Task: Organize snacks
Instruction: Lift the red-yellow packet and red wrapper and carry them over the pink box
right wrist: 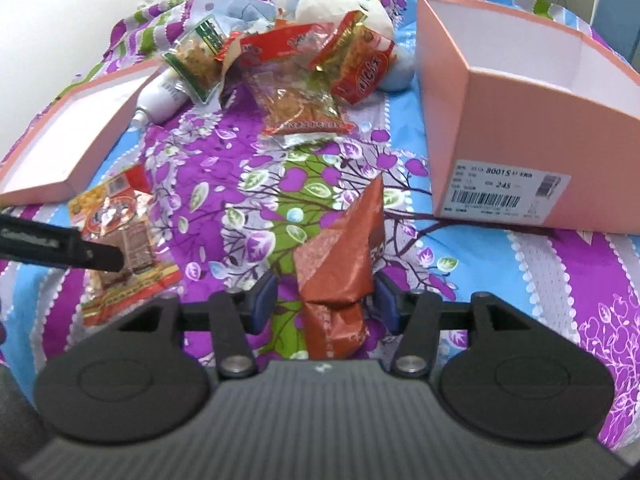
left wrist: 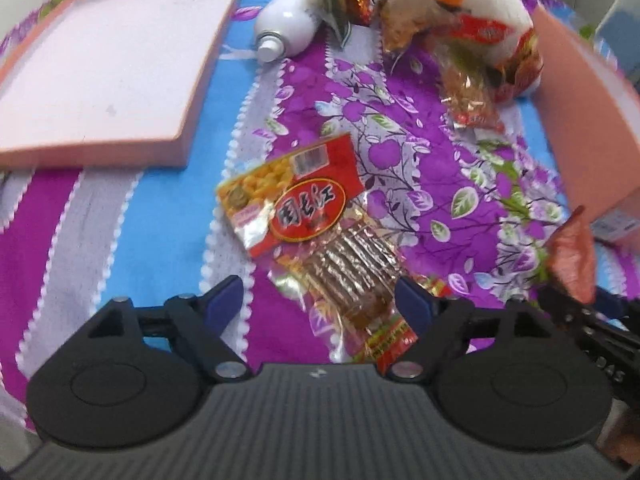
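Both jaws stand wide: the left gripper straddles the red-and-yellow snack packet, the right gripper a crumpled red wrapper, both lying left of the pink box. Slick film may slip or crumple if either closes off-centre.

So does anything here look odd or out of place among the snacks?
Yes: a white bottle and a plush toy lie in the snack pile on the bedspread, and neither is food. The packets are heaped crookedly, some crumpled. The pink box holds no snacks that I can see.
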A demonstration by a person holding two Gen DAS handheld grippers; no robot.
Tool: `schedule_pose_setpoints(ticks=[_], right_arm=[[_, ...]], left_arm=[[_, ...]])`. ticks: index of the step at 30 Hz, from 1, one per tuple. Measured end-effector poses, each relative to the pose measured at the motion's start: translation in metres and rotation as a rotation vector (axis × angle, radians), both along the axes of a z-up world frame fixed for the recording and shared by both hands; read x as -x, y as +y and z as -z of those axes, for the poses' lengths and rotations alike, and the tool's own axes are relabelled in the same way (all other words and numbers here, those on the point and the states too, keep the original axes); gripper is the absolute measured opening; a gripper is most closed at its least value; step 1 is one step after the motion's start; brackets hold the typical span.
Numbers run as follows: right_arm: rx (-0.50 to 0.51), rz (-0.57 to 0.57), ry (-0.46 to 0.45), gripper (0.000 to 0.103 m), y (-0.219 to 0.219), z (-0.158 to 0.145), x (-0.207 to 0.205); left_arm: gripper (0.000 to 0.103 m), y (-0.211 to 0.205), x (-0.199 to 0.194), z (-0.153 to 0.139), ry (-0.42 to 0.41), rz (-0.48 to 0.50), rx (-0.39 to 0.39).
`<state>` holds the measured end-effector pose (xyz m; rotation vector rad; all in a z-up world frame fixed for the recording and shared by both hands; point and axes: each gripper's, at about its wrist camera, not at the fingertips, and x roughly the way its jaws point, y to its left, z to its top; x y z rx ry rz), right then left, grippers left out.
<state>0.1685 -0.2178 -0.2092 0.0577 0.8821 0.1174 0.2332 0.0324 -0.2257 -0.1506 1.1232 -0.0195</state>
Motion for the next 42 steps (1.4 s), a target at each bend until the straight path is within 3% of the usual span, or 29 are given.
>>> schedule_pose_setpoints(ticks=[8,13,16,18,19,20,22,23,24,30,31,42], right_arm=[[0.038,-0.043,0.007,0.056,0.002,0.011,-0.004],[0.084,-0.088,0.001,0.056,0.008,0.012,-0.008],[0.091,-0.093,0.006,0.053,0.01,0.012,-0.01],[0.096,-0.098,0.004,0.043,0.012,0.011,-0.01],[0.101,-0.108,0.001,0.039,0.013,0.01,-0.01],[0.107,-0.109,-0.003,0.037,0.015,0.009,-0.009],[0.115,-0.102,-0.009,0.035,0.017,0.007,-0.008],[0.111,-0.095,-0.01,0.035,0.017,0.005,-0.008],[0.103,-0.087,-0.013,0.035,0.016,0.003,-0.007],[0.078,-0.061,-0.037,0.035,0.008,-0.016,-0.002],[0.07,-0.056,-0.042,0.035,0.006,-0.02,-0.001],[0.062,-0.029,-0.102,0.035,0.006,-0.064,0.025]], left_arm=[[0.097,-0.034,-0.016,0.016,-0.035,0.11,-0.154],[0.096,-0.052,-0.02,0.022,-0.032,0.194,-0.232],[0.085,-0.058,-0.02,0.02,-0.033,0.226,-0.24],[0.078,-0.064,-0.017,0.018,-0.045,0.255,-0.26],[0.066,-0.066,-0.016,0.017,-0.049,0.264,-0.25],[0.062,-0.068,-0.014,0.015,-0.053,0.26,-0.256],[0.059,-0.073,-0.01,0.011,-0.066,0.271,-0.271],[0.05,-0.072,-0.008,0.009,-0.07,0.261,-0.264],[0.049,-0.072,-0.005,0.006,-0.076,0.247,-0.253],[0.019,-0.06,0.003,-0.017,-0.102,0.187,-0.165],[0.009,-0.059,0.005,-0.021,-0.11,0.182,-0.159],[0.007,-0.055,0.03,-0.069,-0.182,0.147,-0.075]])
